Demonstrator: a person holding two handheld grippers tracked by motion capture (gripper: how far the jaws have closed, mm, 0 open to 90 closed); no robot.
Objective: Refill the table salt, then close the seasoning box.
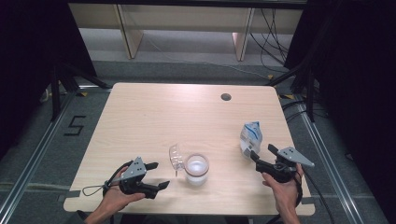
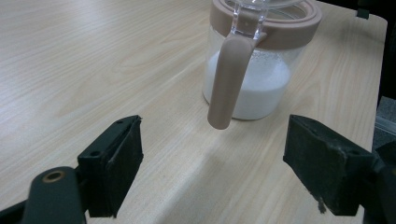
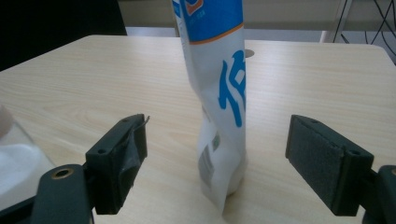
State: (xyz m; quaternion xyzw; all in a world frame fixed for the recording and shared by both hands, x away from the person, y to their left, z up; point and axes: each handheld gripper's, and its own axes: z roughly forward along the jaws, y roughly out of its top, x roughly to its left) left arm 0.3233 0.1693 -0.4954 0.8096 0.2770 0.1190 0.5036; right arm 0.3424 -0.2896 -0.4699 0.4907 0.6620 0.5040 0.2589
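Bag (image 3: 219,93) (upright, slightly twisted) is framed at twelve o'clock by spread right gripper (image 3: 215,172) jaws, untouched; toppling is risked if clipped. Left gripper (image 2: 212,172) jaws are likewise spread before jar (image 2: 254,70).

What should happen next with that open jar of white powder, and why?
Probably close the flipped-open clear lid of the glass jar with the tan rim: the white-and-blue pouch stands alone between the right gripper's open jaws, and the open left gripper waits beside the jar.

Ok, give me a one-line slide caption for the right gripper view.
Open right gripper facing a white-and-blue pouch that stands upright on the wooden table.
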